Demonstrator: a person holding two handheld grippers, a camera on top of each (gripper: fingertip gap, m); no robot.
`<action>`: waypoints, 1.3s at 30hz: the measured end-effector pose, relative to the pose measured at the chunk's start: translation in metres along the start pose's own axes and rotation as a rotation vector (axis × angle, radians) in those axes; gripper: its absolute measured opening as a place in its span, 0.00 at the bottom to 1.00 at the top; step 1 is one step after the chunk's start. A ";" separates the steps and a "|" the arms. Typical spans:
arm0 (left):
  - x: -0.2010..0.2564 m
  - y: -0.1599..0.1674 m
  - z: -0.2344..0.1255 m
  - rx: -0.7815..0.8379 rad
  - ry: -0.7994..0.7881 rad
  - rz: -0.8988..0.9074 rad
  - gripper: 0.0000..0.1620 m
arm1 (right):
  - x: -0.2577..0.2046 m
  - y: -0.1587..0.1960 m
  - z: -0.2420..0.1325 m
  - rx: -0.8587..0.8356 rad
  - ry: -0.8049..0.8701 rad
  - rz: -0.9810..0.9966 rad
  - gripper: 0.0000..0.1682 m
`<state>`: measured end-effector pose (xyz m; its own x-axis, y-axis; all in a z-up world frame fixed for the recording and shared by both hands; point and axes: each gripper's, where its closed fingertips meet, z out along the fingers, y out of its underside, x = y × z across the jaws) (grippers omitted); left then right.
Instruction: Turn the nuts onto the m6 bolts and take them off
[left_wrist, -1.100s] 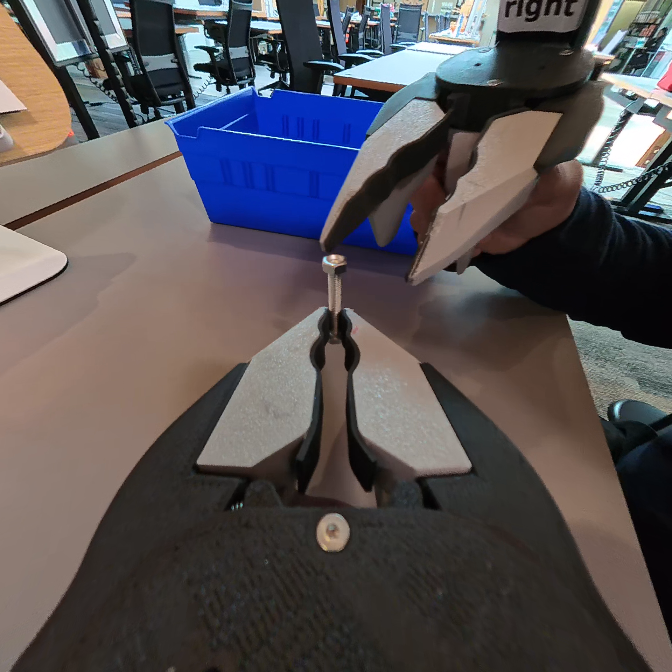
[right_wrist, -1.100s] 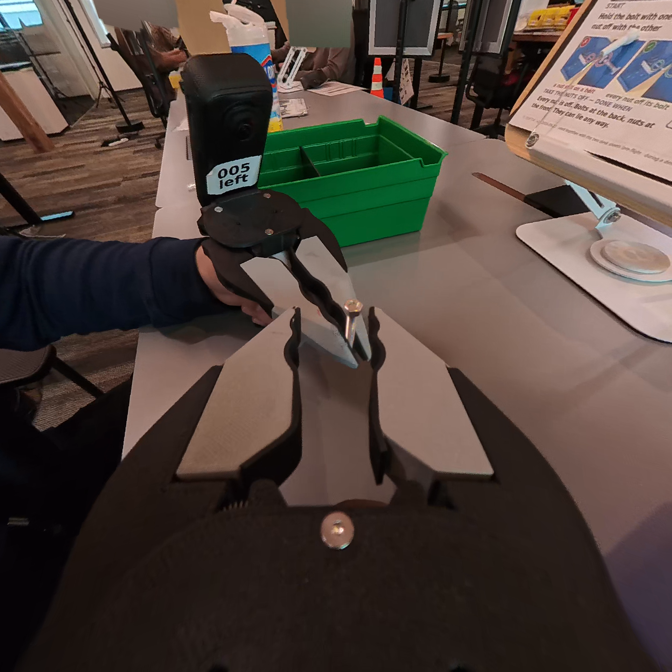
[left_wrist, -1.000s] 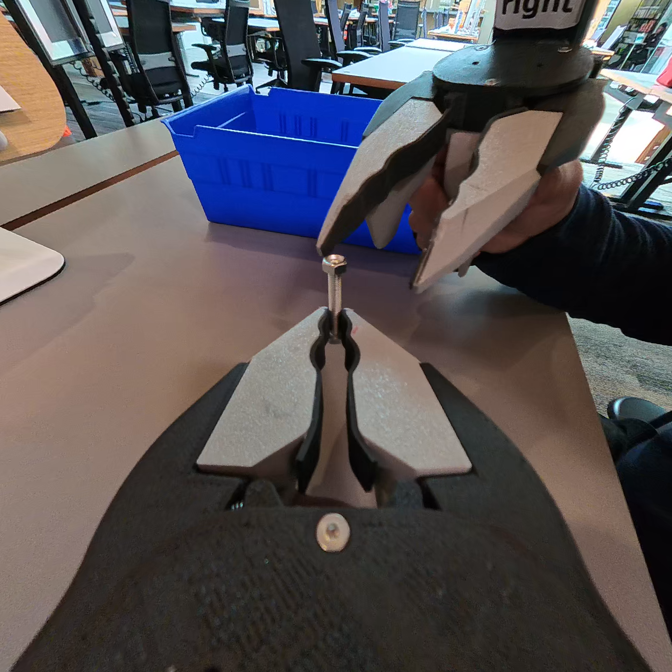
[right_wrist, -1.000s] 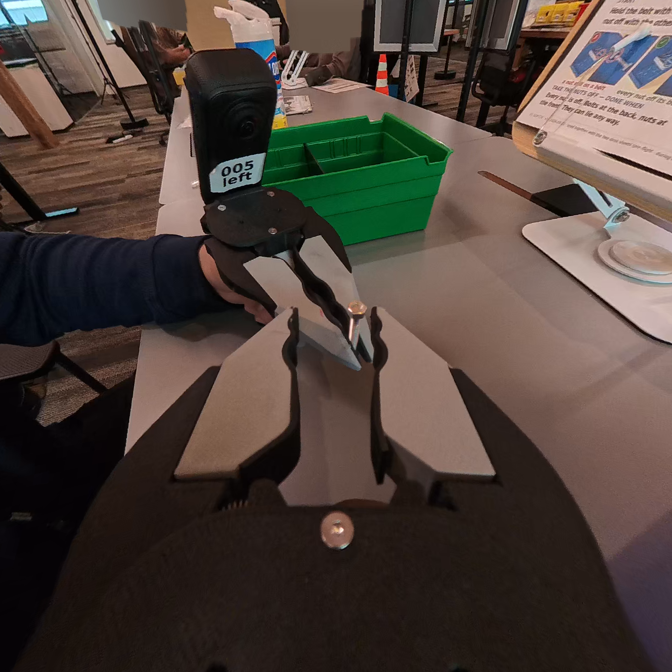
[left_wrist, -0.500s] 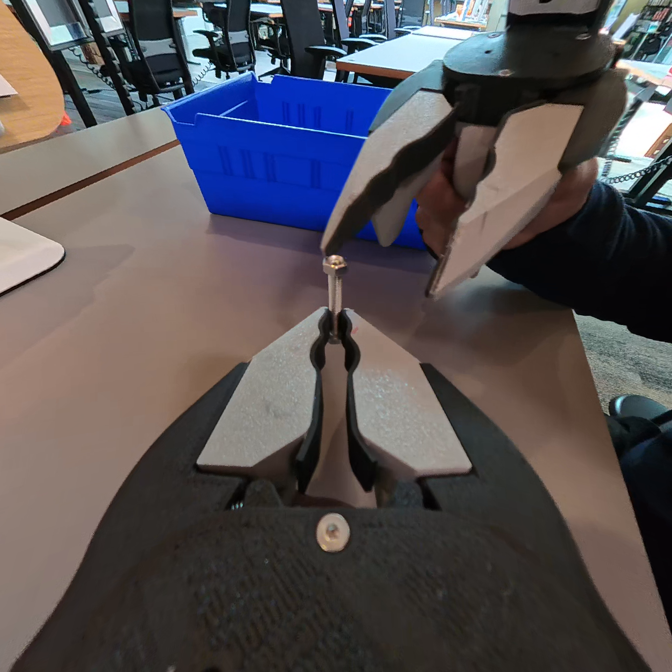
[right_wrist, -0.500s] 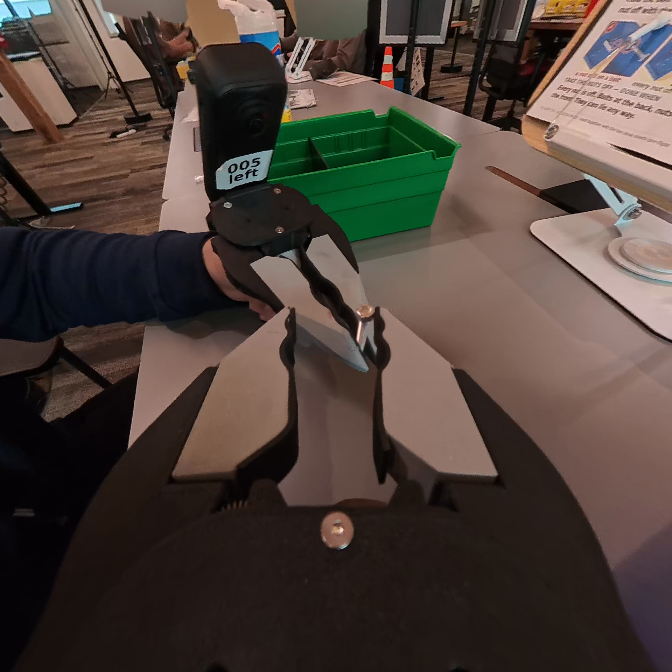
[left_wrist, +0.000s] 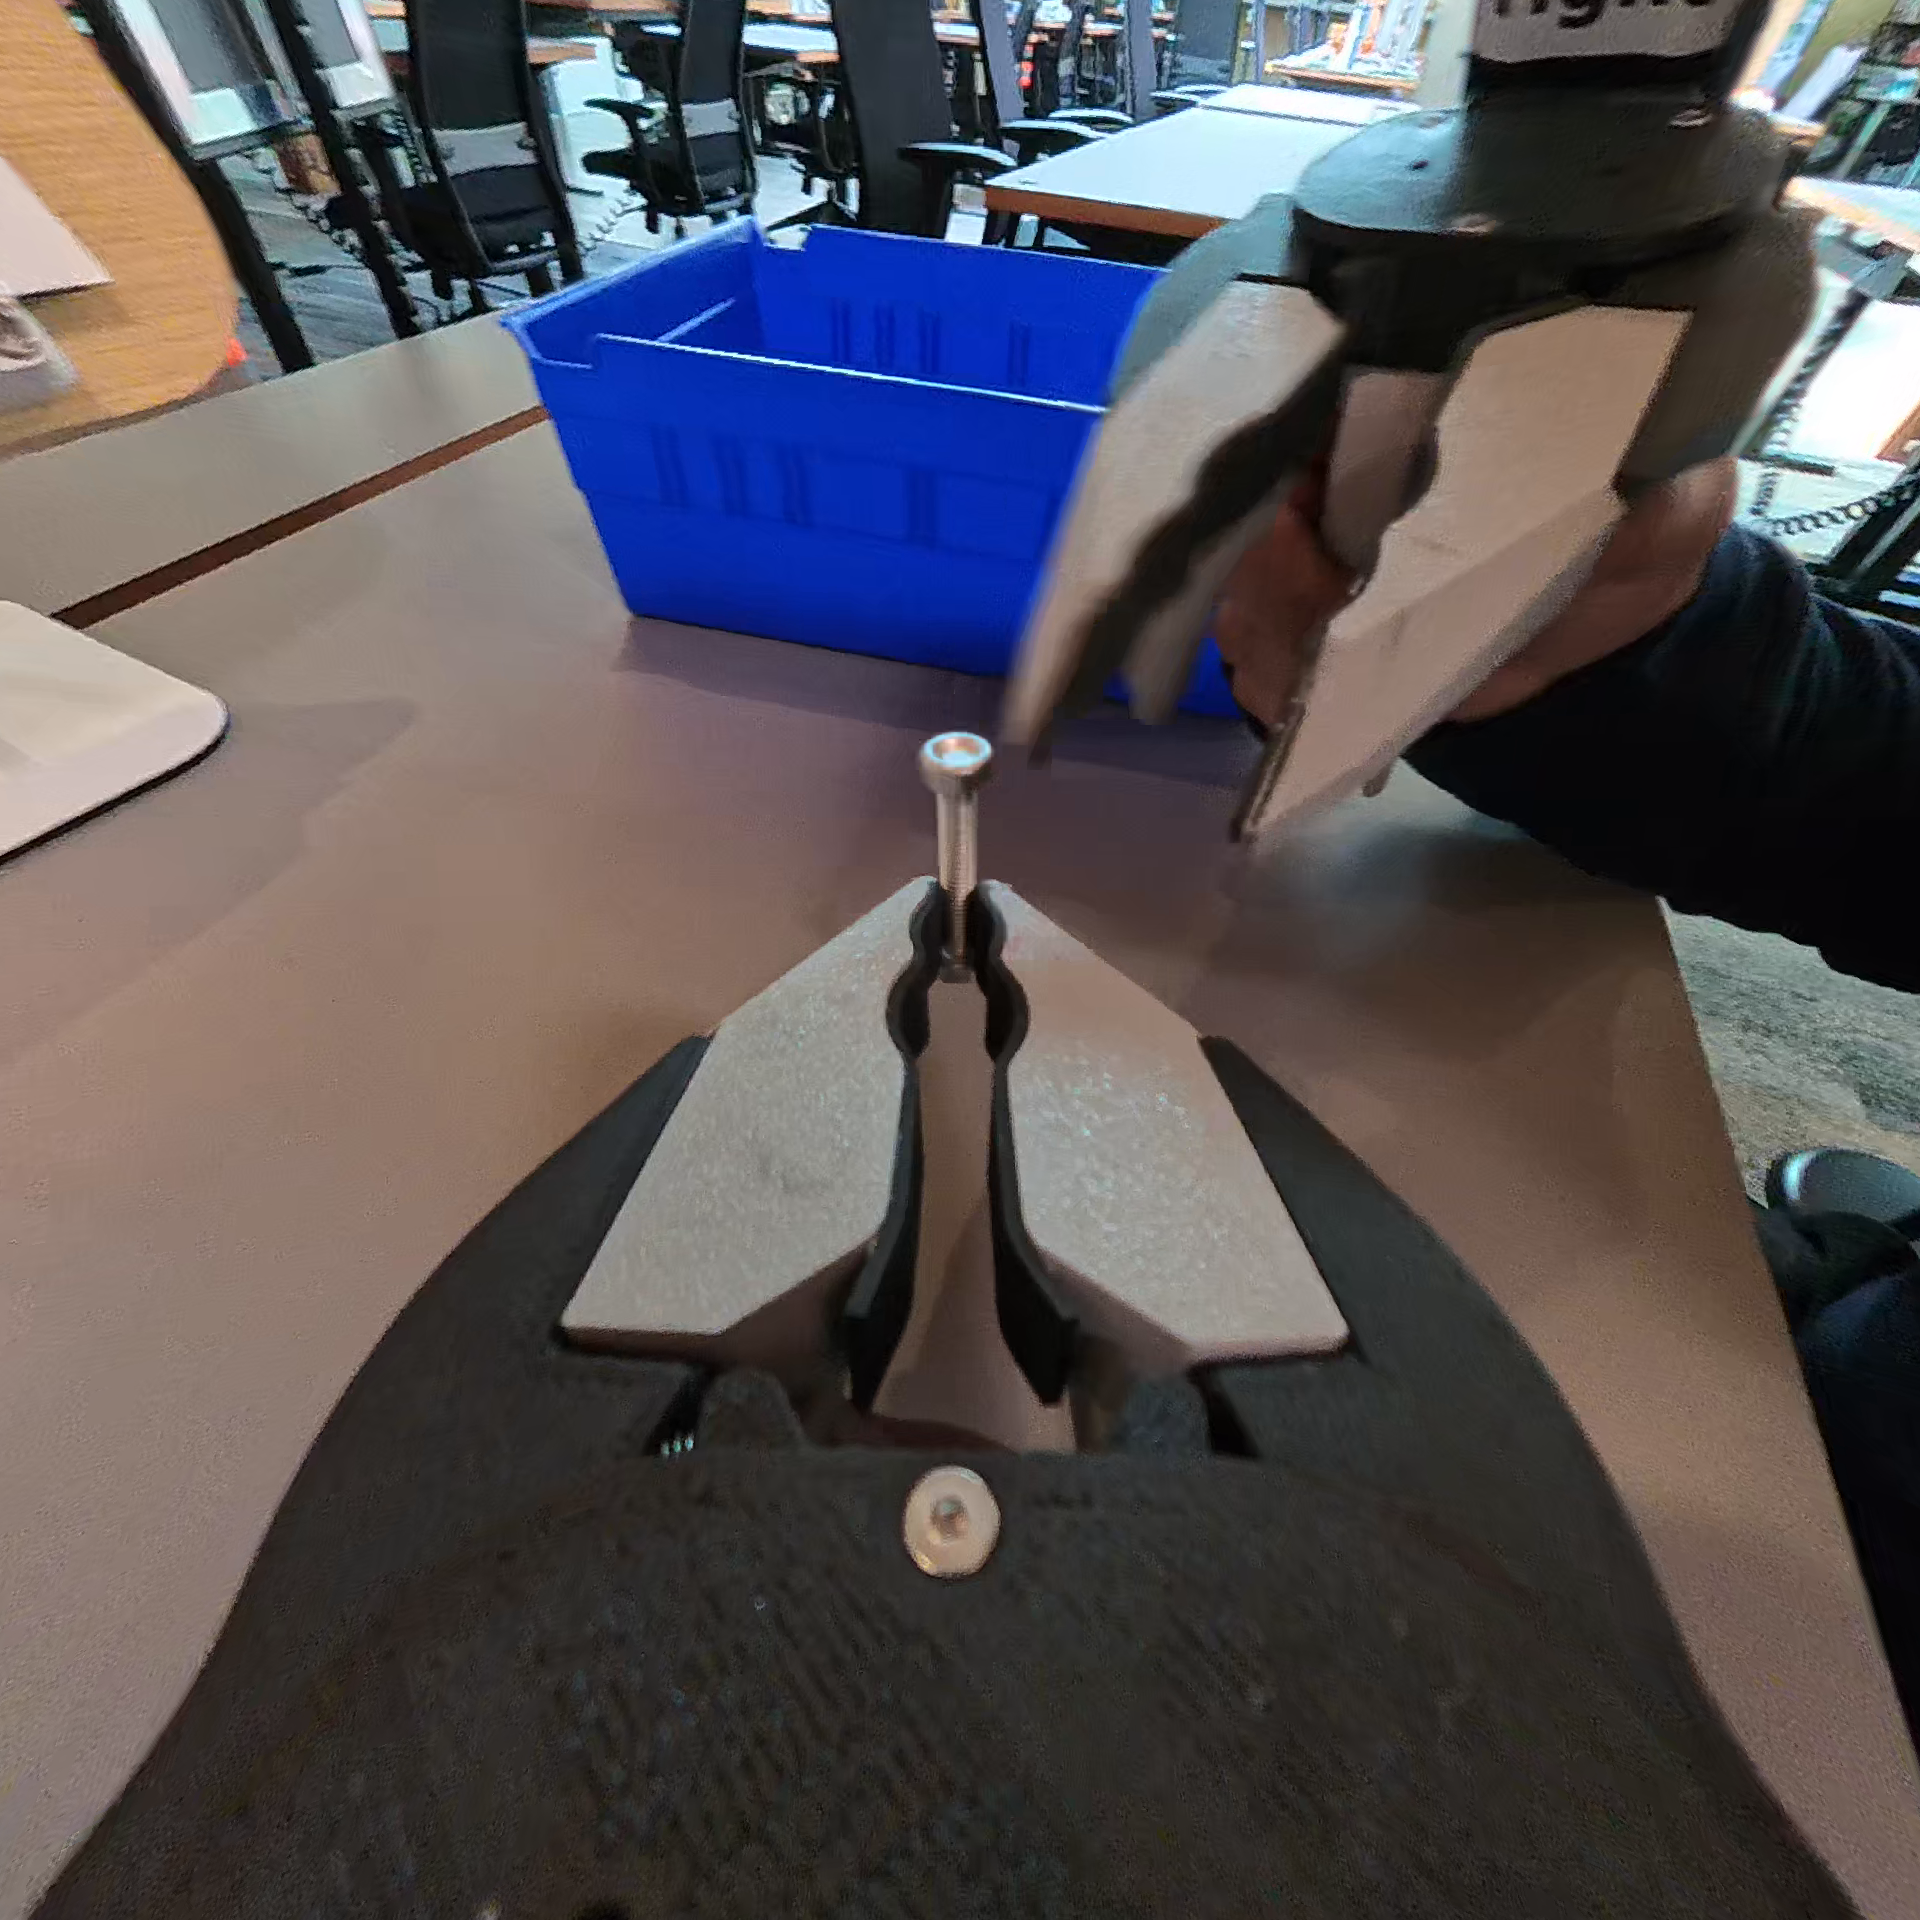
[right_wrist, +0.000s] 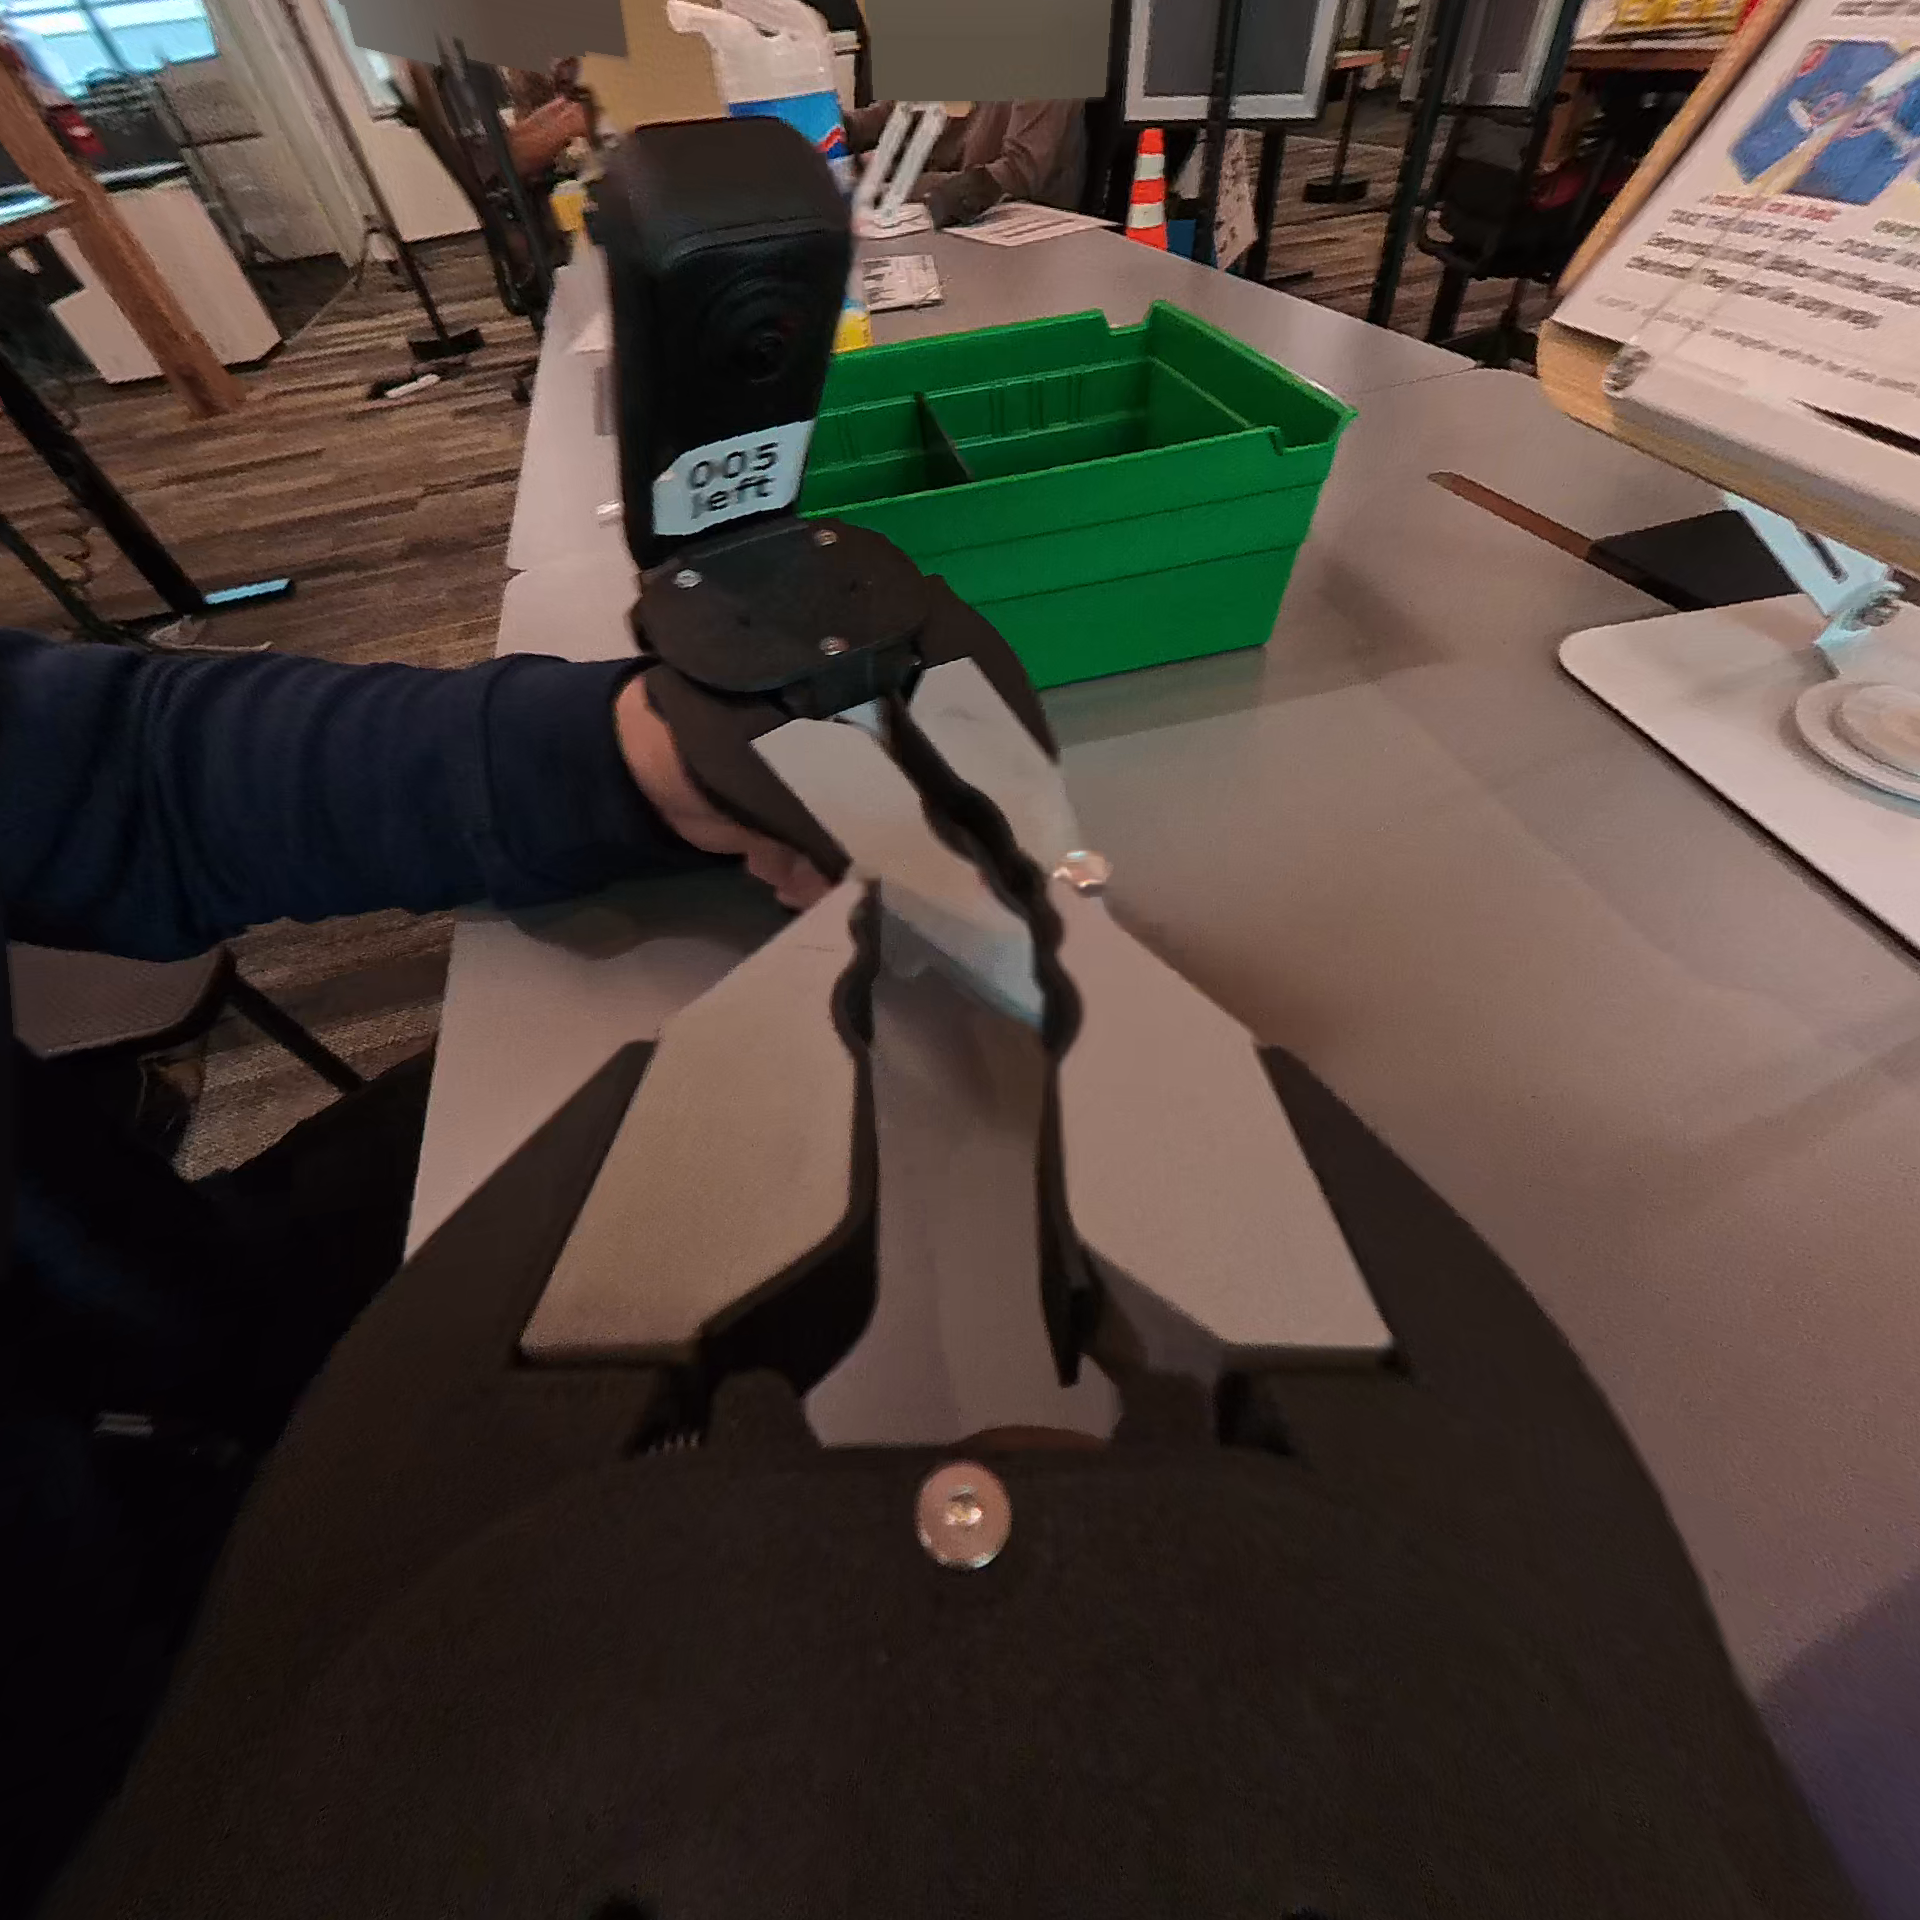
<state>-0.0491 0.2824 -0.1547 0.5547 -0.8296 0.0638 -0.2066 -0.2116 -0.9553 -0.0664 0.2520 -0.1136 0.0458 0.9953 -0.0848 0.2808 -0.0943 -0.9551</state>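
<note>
My left gripper (left_wrist: 957, 920) is shut on the lower end of a silver bolt (left_wrist: 956, 842), which stands upright above the grey table (left_wrist: 520, 935). A silver ring-shaped piece (left_wrist: 955, 762) tops the bolt; I cannot tell whether it is a nut or the head. My right gripper (left_wrist: 1138, 779) is open and empty, its nearer fingertip (left_wrist: 1023, 727) just right of the bolt's top. In the right wrist view my right gripper (right_wrist: 971, 904) is open, the left gripper (right_wrist: 1029, 997) reaches between its fingers, and the bolt's top (right_wrist: 1081, 868) sits at the right fingertip.
A blue bin (left_wrist: 831, 499) stands behind the bolt. A green divided bin (right_wrist: 1091, 540) stands behind the left gripper. A white stand base (right_wrist: 1714, 717) holding an instruction board (right_wrist: 1766, 260) is at the right. The table edge (left_wrist: 1704, 1039) runs close by the right hand. Across from one pair of fingers to the other is roughly 5 cm.
The right gripper has slid sideways: the bolt top was between its open fingers and now sits at one fingertip. The left gripper kept its hold on the bolt. Both views are slightly blurred.
</note>
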 end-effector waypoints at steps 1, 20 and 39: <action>-0.003 -0.001 -0.001 0.005 -0.007 -0.014 0.01 | -0.005 0.000 0.000 0.001 -0.025 -0.007 0.10; -0.001 -0.004 -0.003 0.021 0.011 -0.034 0.01 | -0.001 0.001 0.001 -0.009 0.016 -0.037 0.15; 0.013 -0.001 0.001 -0.015 0.046 0.028 0.01 | 0.003 0.002 0.005 0.010 -0.015 0.063 0.33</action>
<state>-0.0403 0.2721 -0.1536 0.5109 -0.8582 0.0503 -0.2336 -0.1949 -0.9526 -0.0704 0.2551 -0.1170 0.0491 0.9876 -0.1493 0.2680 -0.1571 -0.9505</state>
